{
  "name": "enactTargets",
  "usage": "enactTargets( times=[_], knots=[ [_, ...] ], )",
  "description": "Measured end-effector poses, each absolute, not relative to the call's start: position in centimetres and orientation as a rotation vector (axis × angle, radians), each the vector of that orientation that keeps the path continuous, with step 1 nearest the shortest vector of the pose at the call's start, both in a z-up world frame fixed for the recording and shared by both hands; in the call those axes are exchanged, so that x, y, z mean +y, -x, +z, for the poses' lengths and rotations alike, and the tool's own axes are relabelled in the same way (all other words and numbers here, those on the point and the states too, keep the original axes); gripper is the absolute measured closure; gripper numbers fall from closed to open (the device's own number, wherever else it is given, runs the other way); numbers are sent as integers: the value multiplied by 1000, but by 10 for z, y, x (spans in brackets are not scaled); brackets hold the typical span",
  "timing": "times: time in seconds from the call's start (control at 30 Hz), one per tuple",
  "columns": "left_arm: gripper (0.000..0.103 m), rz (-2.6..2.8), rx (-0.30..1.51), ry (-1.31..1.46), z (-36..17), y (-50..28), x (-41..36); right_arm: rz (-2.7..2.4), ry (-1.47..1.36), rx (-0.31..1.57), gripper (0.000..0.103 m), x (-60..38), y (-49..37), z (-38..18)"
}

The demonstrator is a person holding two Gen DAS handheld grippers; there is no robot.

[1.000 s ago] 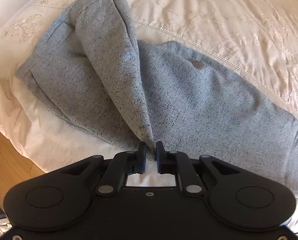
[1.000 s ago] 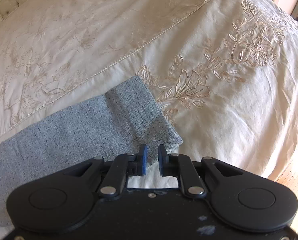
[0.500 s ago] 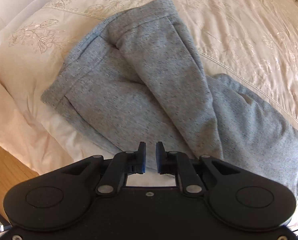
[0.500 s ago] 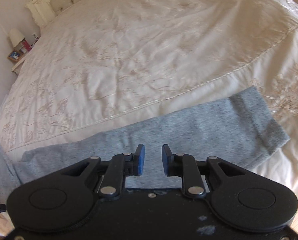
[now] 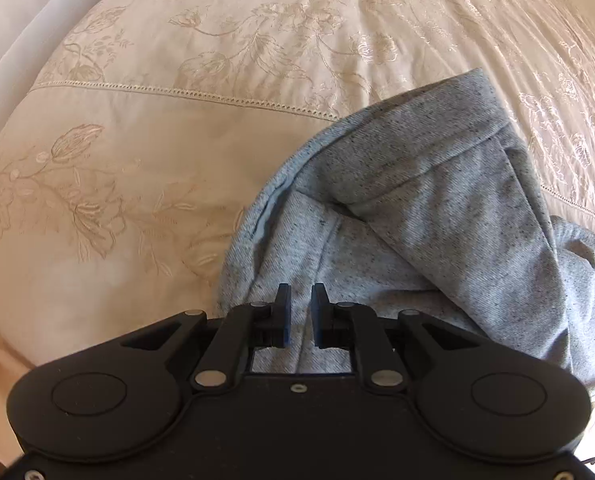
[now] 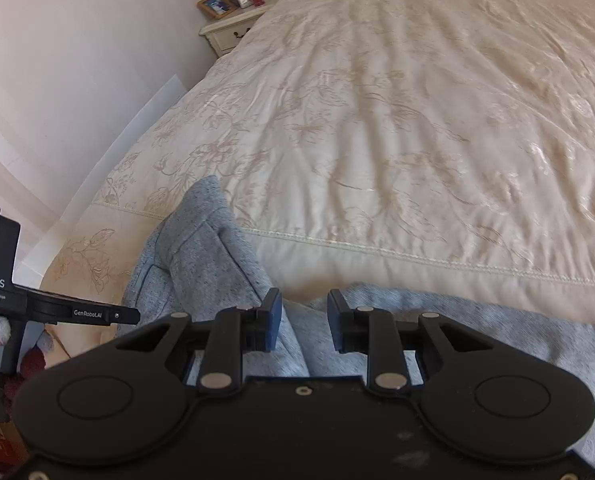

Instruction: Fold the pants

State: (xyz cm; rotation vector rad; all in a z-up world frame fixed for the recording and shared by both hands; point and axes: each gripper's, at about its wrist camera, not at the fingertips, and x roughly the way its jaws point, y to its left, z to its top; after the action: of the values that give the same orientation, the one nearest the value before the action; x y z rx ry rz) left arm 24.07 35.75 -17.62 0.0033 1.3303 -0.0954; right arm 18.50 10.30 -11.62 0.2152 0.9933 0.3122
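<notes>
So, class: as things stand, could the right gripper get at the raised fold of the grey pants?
Probably yes: the right gripper is open, the raised fold of the grey pants stands just ahead to its left, and nothing lies between.

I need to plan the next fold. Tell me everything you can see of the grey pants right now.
The grey pants look like soft heathered sweatpants knit, lying on the cream embroidered bedspread near its edge. The waistband end is bunched, with one thick fold flopped over the layer below and a pale inner seam showing. A leg runs off to the right. Both the left gripper and right gripper hover open over the cloth, gripping nothing.
</notes>
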Motion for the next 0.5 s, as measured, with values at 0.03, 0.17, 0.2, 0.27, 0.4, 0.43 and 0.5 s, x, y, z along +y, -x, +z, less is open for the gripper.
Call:
enactTargets(
  times=[0.03, 0.17, 0.2, 0.27, 0.4, 0.43, 0.5],
  knots=[
    [84, -107, 1336, -5, -177, -246, 360, 323, -217, 999, 73, 115, -196, -119],
    [84, -160, 1357, 14, -179, -262, 370, 394, -228, 1019, 71, 146, -228, -124],
    [84, -172, 1360, 17, -179, -265, 373, 405, -211, 1024, 69, 152, -235, -127],
    [84, -196, 1364, 25, -178, -268, 375, 424, -166, 1043, 68, 157, -245, -135],
    [84, -224, 1370, 29, -180, -274, 377, 446, -147, 1112, 66, 166, -265, -152],
    [84, -228, 1370, 32, -180, -276, 378, 455, -157, 1131, 65, 167, -267, -156],
    [84, -237, 1371, 44, -182, -280, 380, 510, -196, 1173, 66, 164, -270, -161]
  ],
)
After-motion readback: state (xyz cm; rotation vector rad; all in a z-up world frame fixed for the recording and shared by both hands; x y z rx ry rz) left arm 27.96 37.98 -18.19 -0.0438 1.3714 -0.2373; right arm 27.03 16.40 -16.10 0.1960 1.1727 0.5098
